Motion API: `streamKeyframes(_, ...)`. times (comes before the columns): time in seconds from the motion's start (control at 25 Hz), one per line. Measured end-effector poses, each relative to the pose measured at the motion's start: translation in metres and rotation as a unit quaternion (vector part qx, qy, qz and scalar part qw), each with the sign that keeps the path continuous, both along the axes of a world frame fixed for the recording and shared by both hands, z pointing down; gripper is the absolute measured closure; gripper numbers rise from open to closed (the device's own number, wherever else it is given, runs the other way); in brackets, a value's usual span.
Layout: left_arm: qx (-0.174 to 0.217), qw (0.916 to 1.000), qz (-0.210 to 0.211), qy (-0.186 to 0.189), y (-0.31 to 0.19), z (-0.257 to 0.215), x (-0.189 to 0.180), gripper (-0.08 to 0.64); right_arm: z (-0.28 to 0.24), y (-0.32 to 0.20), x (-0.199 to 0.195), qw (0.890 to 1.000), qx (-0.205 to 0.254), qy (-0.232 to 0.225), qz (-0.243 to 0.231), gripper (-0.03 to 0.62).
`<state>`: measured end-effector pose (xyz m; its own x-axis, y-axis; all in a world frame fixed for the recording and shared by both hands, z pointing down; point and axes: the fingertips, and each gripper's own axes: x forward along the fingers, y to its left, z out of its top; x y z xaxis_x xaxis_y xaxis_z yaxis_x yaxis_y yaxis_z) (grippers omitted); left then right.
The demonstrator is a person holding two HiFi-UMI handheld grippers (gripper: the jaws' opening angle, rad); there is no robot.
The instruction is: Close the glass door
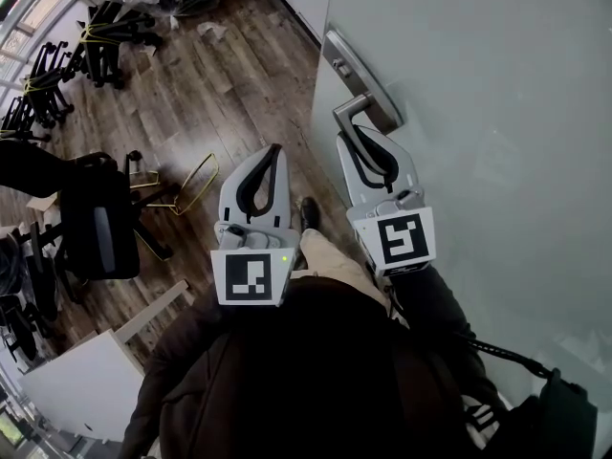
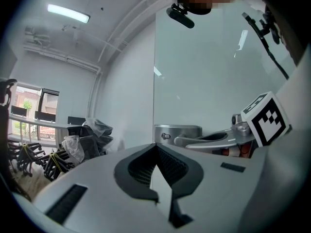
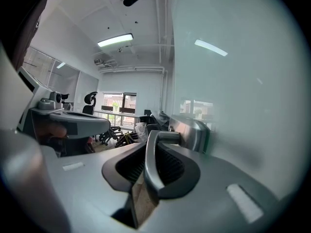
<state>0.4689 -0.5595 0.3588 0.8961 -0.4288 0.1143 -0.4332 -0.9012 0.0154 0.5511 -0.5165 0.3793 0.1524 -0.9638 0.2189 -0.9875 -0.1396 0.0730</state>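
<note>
The frosted glass door [image 1: 497, 113] fills the right of the head view, with a metal lever handle [image 1: 354, 109] on a steel plate [image 1: 361, 73] at its left edge. My right gripper [image 1: 348, 134] is shut on the lever. In the right gripper view the lever [image 3: 149, 165] runs down between the dark pads [image 3: 171, 165], next to the door [image 3: 243, 81]. My left gripper [image 1: 276, 151] hangs left of the door edge over the floor, shut with nothing in it. In the left gripper view its jaws [image 2: 155, 147] meet at the tips, with the handle [image 2: 204, 140] beyond.
Dark wood floor [image 1: 191, 94] lies left of the door. Several black office chairs [image 1: 91, 218] stand at the left and far left [image 1: 48, 79], near a yellow wire frame [image 1: 191, 185]. A white desk corner [image 1: 76, 385] is at lower left. The person's shoe [image 1: 309, 213] is between the grippers.
</note>
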Motion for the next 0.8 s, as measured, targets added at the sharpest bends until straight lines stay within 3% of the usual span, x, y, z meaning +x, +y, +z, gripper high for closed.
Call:
streamKeyframes(0.48,0.011,0.9995,-0.028,0.009,0.016,-0.009,-0.040,0.563,0.005,0.002,-0.040,0.999,-0.001,-0.005,-0.036,0.529)
streamKeyframes(0.8,0.011,0.9981,-0.059,0.014,0.045,-0.011,-0.108,0.563,0.005,0.004,-0.088,0.997,0.003,-0.014,-0.075,0.529)
